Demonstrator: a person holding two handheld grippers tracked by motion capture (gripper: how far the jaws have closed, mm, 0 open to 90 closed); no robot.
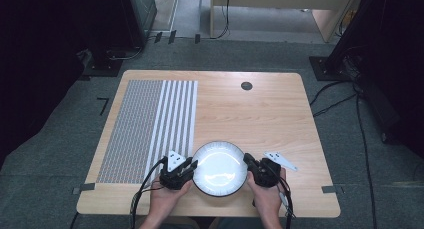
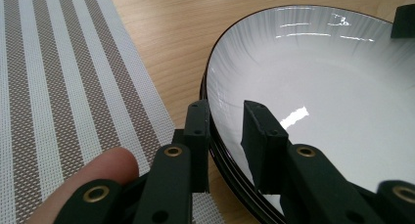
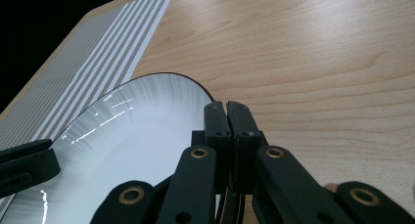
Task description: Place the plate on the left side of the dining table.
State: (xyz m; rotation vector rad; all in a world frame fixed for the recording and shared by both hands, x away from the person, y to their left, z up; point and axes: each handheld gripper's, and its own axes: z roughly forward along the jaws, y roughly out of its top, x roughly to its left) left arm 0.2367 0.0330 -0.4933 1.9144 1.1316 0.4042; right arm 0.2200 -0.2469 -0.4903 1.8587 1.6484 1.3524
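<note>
Both hands low at near table edge; left gripper (image 1: 192, 165) jaws parted astride plate (image 1: 220, 168) rim, right gripper (image 1: 248, 161) clamped on opposite rim.

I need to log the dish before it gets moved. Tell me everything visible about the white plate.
The white plate is round and shallow, glossy like glazed ceramic, with fine radial ribbing toward a thin dark rim. It is empty and reflects the ceiling lights. It sits at the near edge of the wooden table, just right of the striped placemat. The left gripper straddles its left rim, jaws slightly apart, one inside and one outside. The right gripper is clamped on its right rim.
</note>
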